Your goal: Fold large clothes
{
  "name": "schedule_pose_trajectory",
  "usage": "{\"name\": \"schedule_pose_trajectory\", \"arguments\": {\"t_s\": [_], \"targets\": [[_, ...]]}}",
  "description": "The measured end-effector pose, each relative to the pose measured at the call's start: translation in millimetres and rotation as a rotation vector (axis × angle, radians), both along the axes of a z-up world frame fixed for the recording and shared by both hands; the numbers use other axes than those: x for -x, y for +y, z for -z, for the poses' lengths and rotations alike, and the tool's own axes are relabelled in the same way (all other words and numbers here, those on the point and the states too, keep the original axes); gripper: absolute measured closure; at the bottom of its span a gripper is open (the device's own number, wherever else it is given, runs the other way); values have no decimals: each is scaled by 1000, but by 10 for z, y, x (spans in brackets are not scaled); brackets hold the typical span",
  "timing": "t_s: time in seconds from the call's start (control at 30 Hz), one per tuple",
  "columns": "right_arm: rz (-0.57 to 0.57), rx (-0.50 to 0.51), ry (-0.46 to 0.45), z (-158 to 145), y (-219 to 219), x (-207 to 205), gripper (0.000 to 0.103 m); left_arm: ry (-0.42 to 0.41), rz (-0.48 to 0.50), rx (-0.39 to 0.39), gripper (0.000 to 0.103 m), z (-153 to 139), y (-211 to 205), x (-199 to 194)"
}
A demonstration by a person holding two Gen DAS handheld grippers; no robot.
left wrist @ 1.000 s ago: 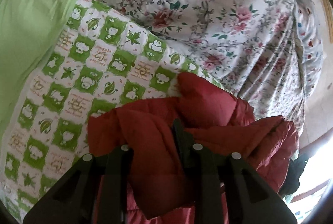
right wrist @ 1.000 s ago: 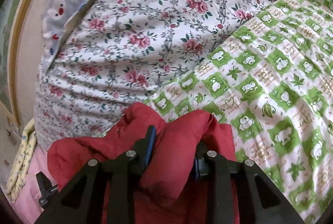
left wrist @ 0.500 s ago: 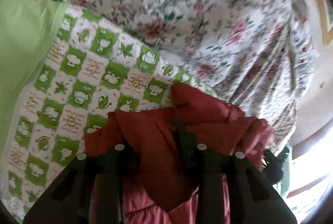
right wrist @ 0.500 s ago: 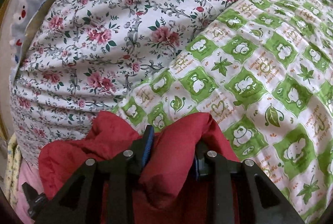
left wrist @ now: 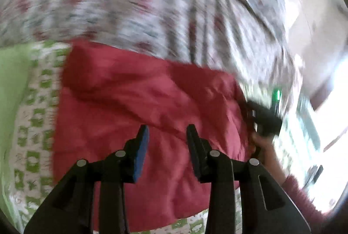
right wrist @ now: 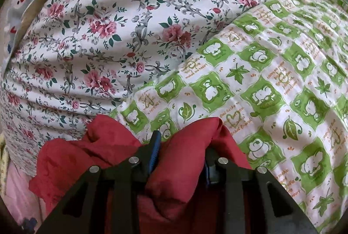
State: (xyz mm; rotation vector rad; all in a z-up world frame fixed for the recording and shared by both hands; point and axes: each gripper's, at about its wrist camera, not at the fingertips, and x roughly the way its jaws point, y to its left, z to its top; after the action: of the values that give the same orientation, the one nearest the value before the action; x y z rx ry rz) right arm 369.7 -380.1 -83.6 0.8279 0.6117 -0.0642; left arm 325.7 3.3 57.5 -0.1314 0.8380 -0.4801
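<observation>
Fold just laid: red jacket (left wrist: pixel 148 103) flat on green-check quilt (right wrist: pixel 271 81). Left tool (left wrist: pixel 167 136) jaws just opened, spread, empty above jacket. Right tool (right wrist: pixel 180 147) pinching jacket edge. Next: right release, then regrasp for second fold

Each black plastic two-finger gripper (left wrist: pixel 167 136) (right wrist: pixel 181 152) carries silver round screws and blue pads. A fuzzy dark-red knitted sleeve (left wrist: pixel 302 197) covers the person's forearm.
</observation>
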Motion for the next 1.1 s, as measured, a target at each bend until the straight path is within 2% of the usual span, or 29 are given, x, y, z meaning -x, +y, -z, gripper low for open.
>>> {"name": "schedule_pose_trajectory", "arguments": {"t_s": [0.1,0.2,0.27,0.33,0.4,0.47,0.53,0.6,0.7,0.77,0.83,0.97,1.1], "targets": [[-13,-28,-11,1,-30,2,66,-15,58,-138,70,177,-480,44],[-38,-42,-36,-87,-76,75,61,-21,36,-280,70,420,-738,-45],[-54,-53,-64,-206,-109,161,57,-8,8,-317,69,563,-764,-144],[-71,-65,-122,-362,-145,298,48,10,-17,-299,69,649,-704,-271],[-75,-40,-183,-553,-147,494,30,16,-38,-290,69,661,-685,-331],[-84,13,-244,-746,-94,712,28,24,-59,-284,69,670,-658,-398],[-141,82,-279,-883,60,872,25,23,-71,-289,69,674,-665,-423],[-245,169,-245,-913,300,850,19,25,-79,-293,69,684,-670,-441],[-421,370,-150,-807,808,706,20,34,-93,-294,69,711,-686,-500],[-487,464,-103,-683,1044,603,21,42,-95,-287,69,705,-690,-507],[-484,538,-32,-543,1151,435,21,47,-89,-260,69,655,-623,-463],[-425,458,16,-415,935,177,18,21,-132,-225,69,503,-324,-370],[-399,422,44,-378,836,40,15,25,-278,-239,69,472,124,-501]]}}
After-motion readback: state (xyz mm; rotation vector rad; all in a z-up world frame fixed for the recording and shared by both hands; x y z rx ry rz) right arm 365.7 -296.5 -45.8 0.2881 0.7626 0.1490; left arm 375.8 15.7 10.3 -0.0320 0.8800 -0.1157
